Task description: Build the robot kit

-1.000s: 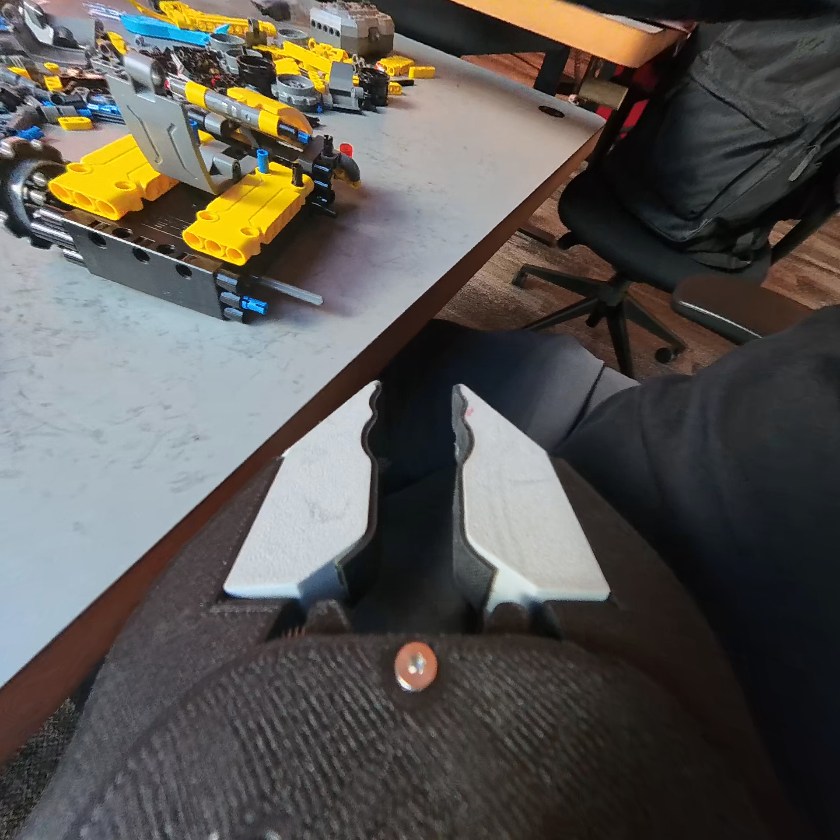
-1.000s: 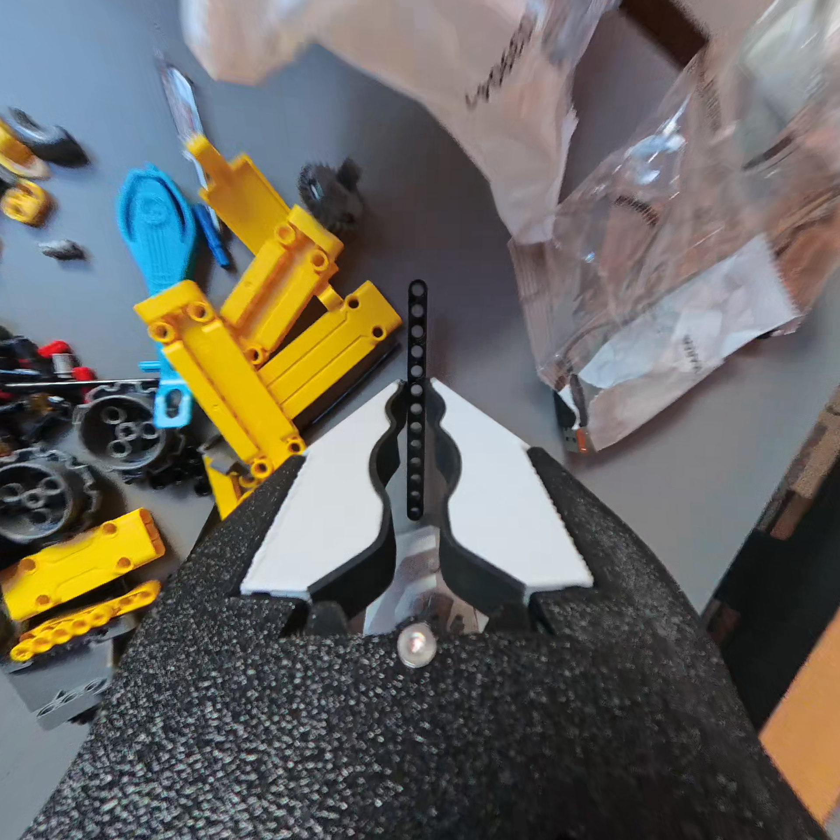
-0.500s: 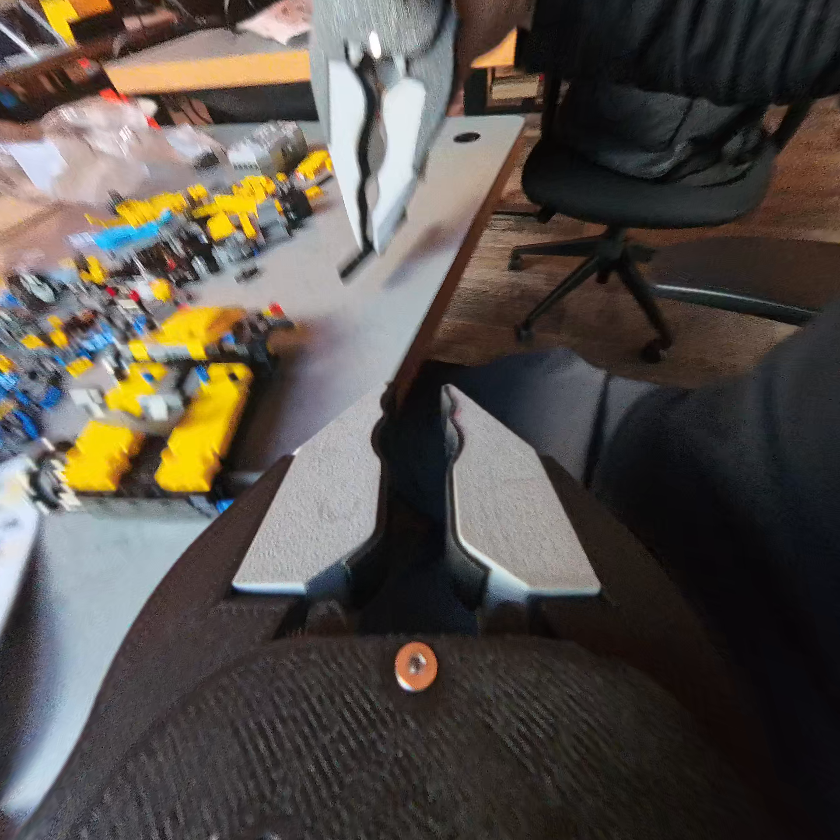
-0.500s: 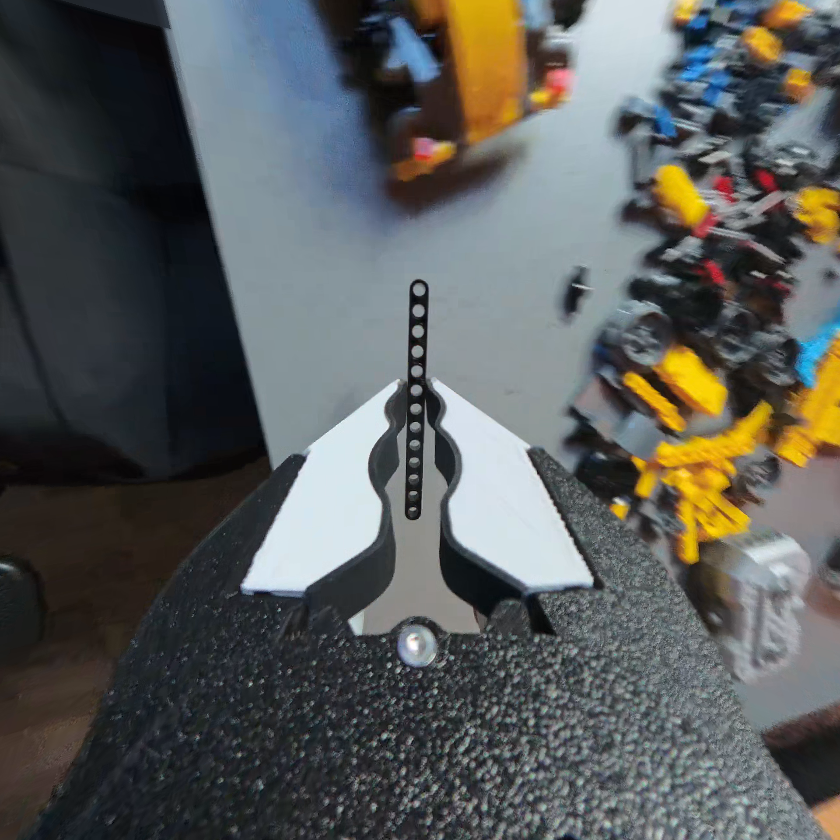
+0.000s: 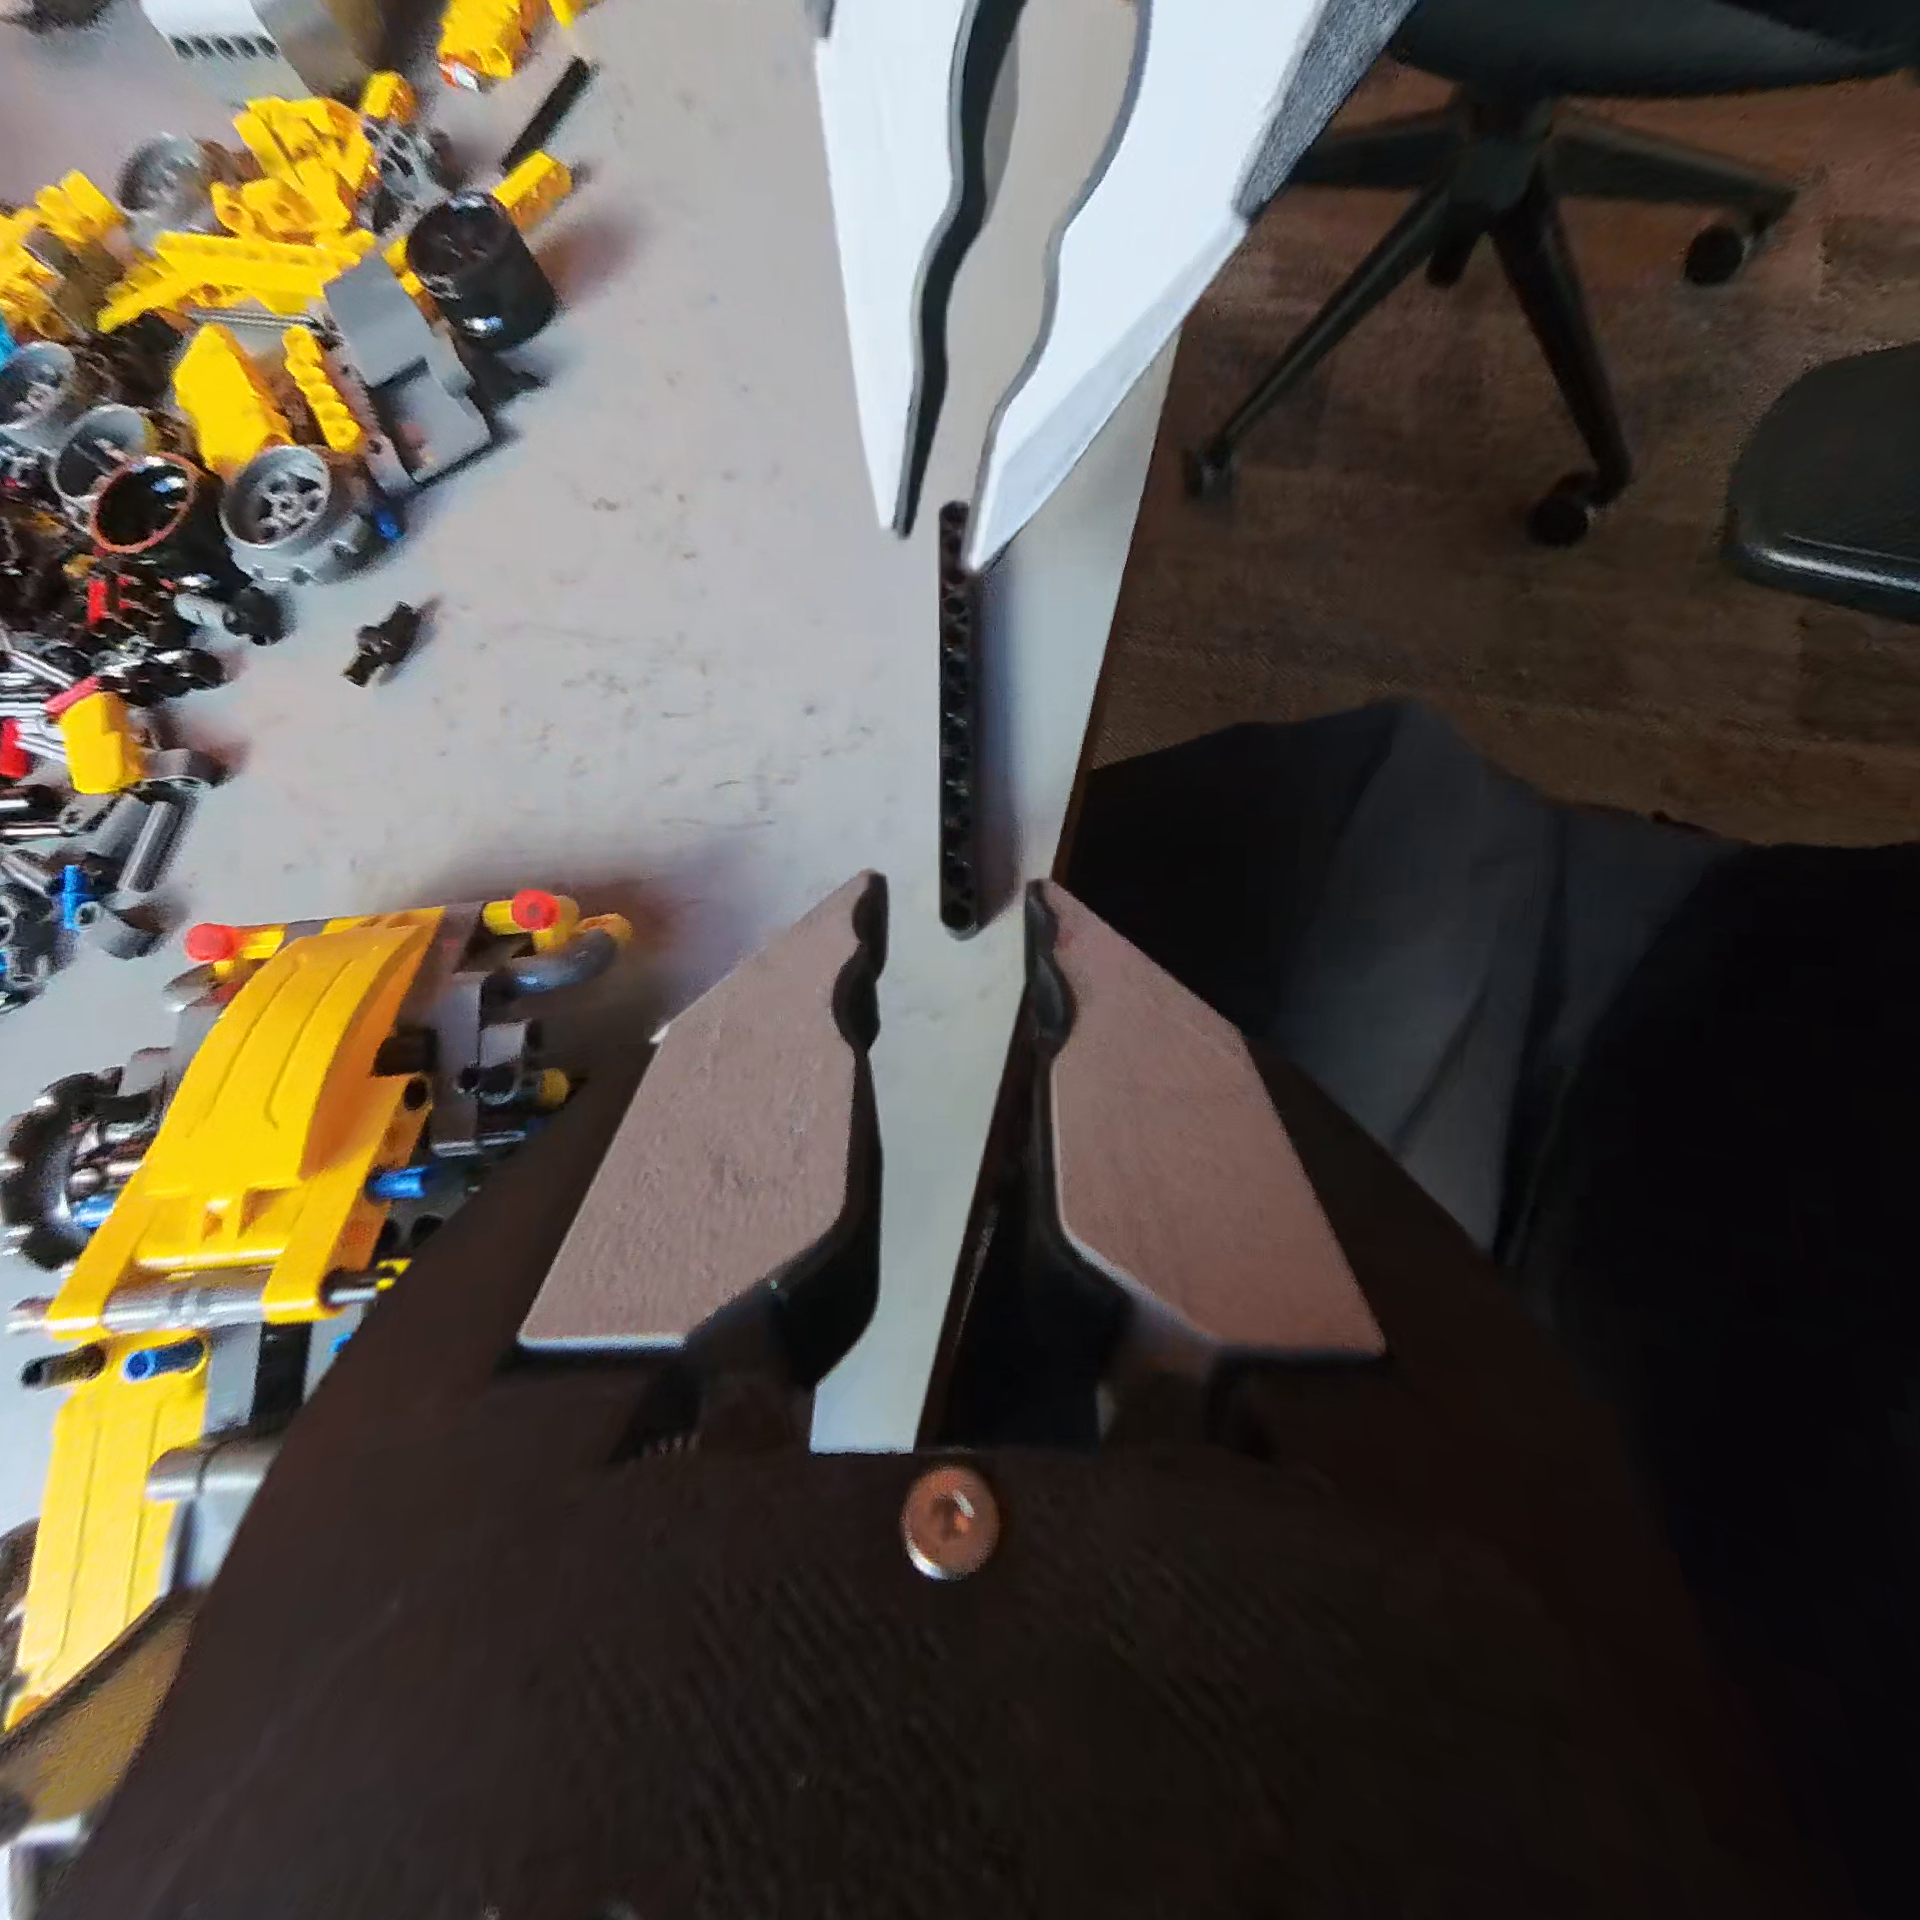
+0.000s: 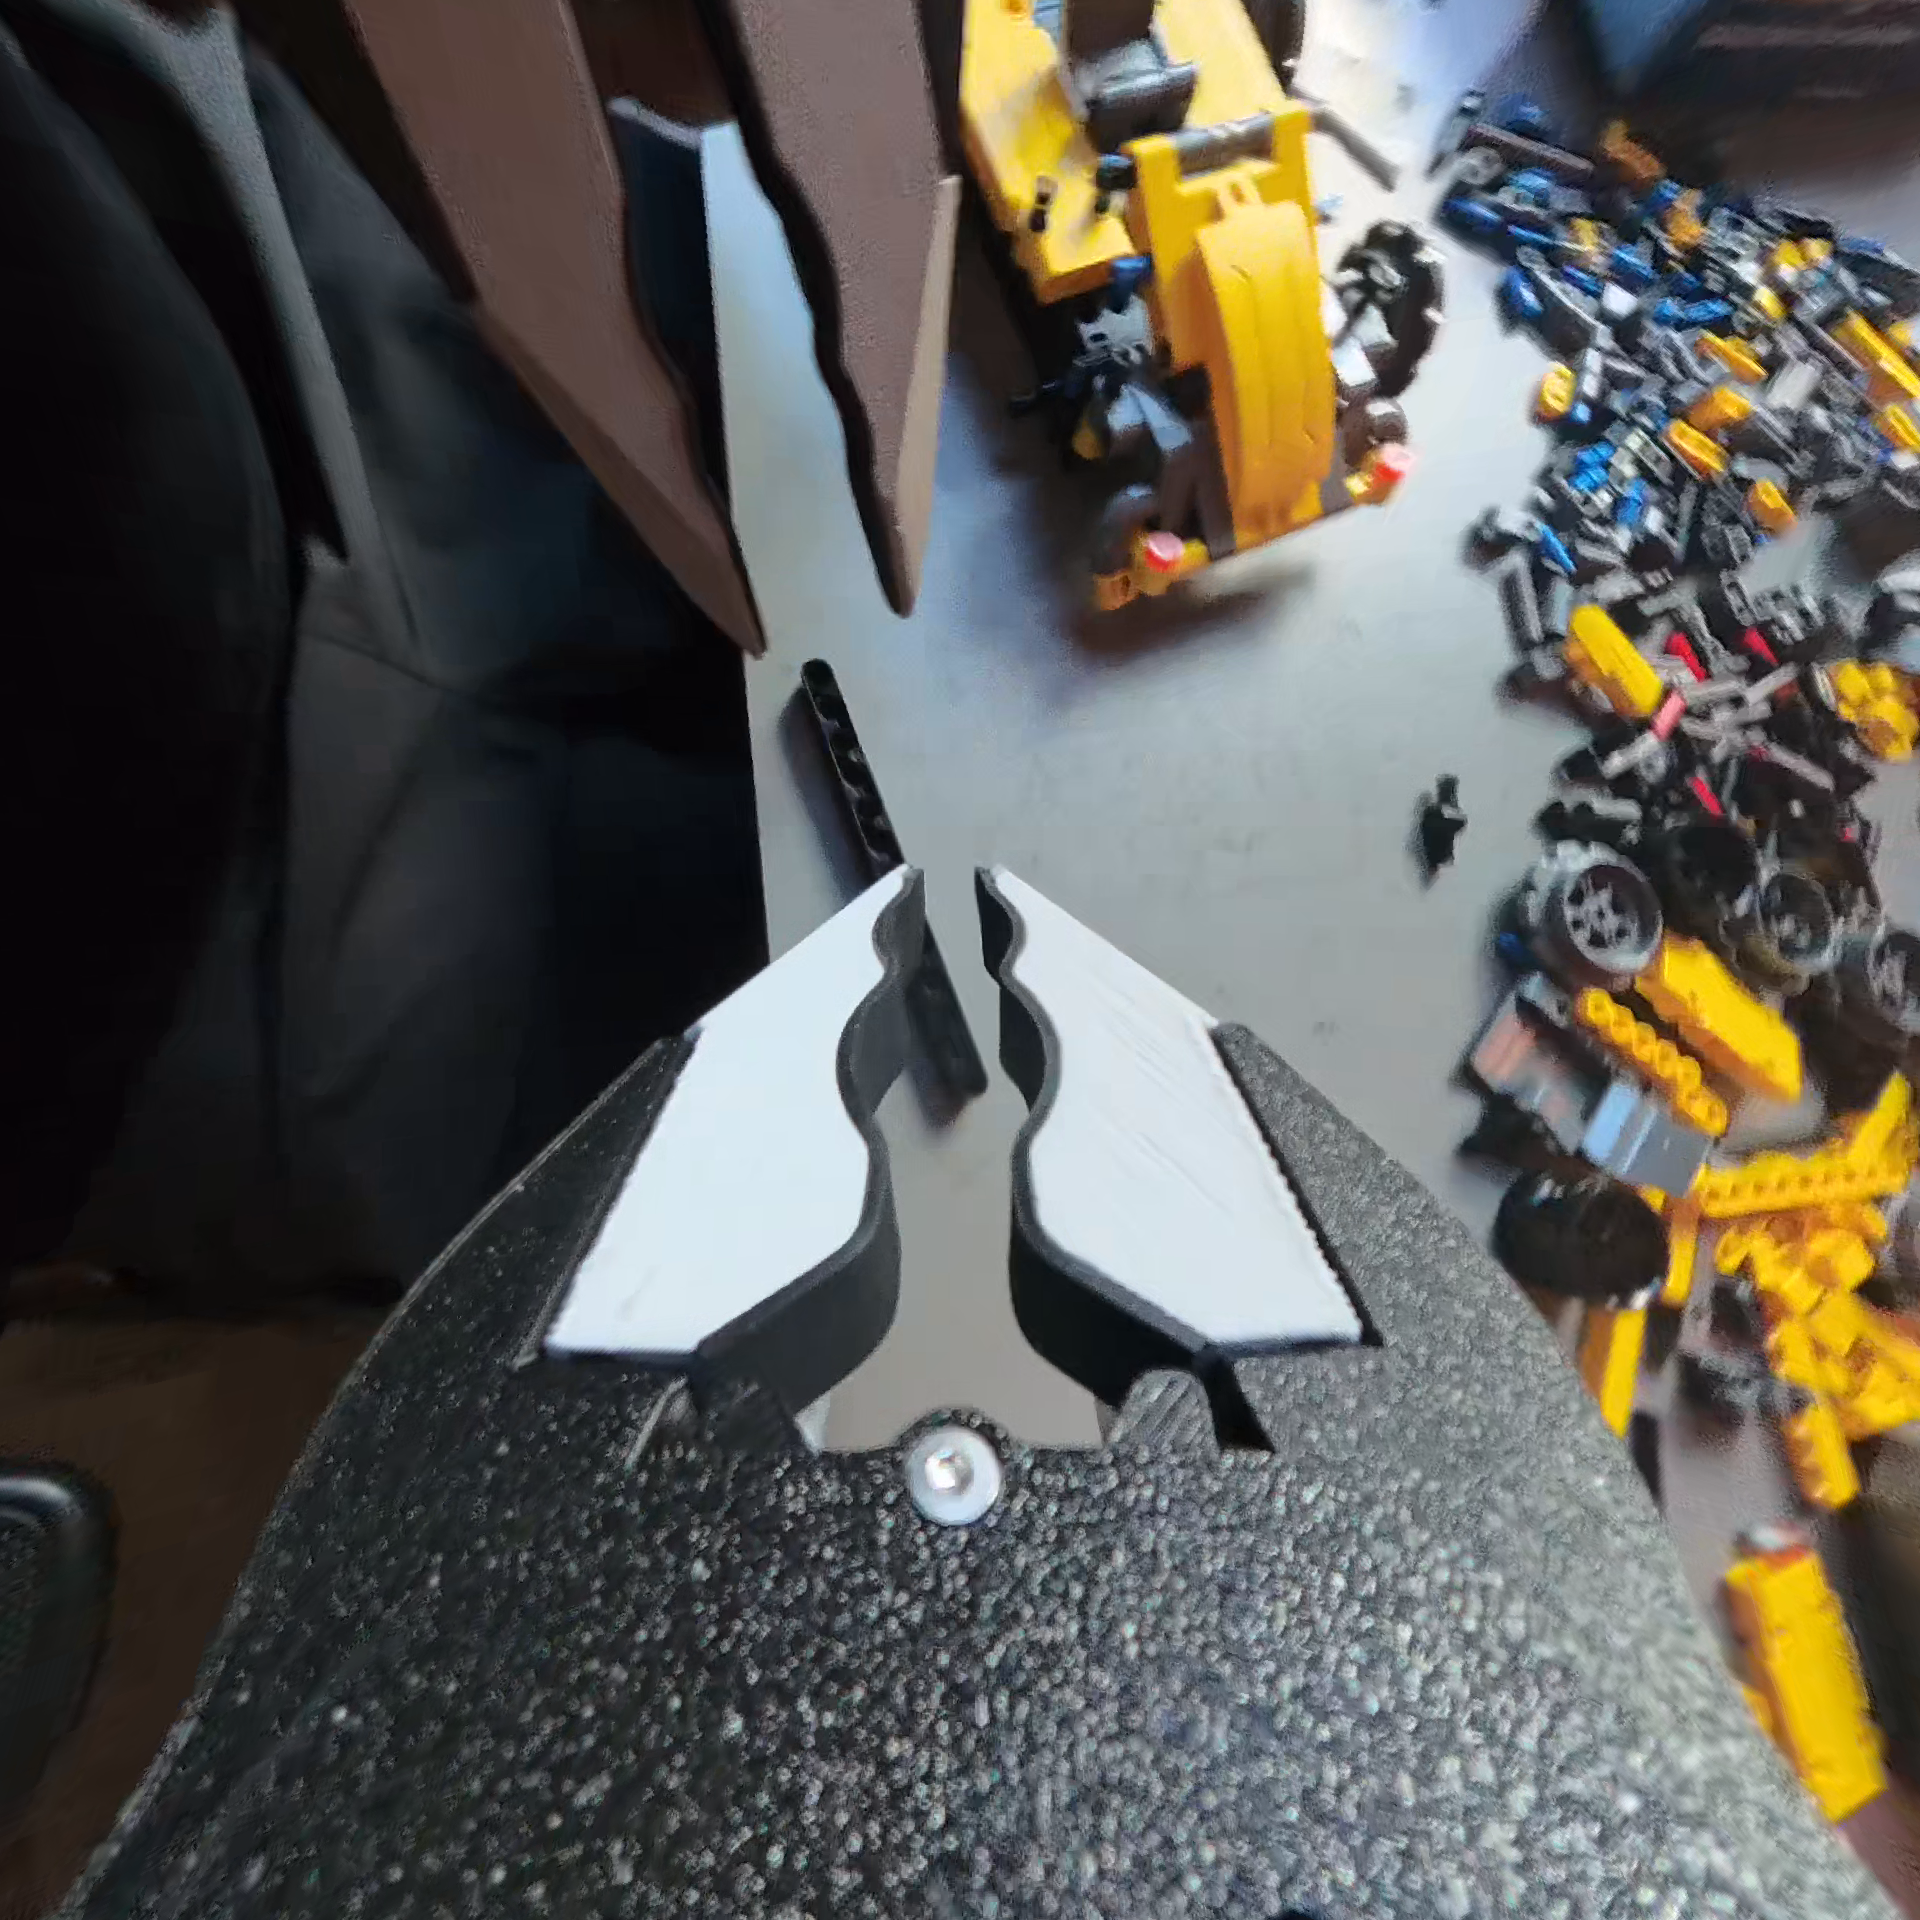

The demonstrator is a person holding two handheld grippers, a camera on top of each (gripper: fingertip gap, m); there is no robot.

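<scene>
Two hand-held grippers face each other over the tabletop [image 5: 665, 665] edge: the right hand-held gripper [image 6: 948, 883] has its jaws slightly parted around a black perforated beam [image 6: 847, 774], whether pinching it I cannot tell; the left hand-held gripper [image 5: 956, 904] is released, its tips just beside the beam's free end. Thin, stiff and light, it looks best taken across its flat sides near an end

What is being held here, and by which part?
Nothing looks clamped: the black holed beam lies loose by the parted fingers of the right gripper; left gripper open.
</scene>
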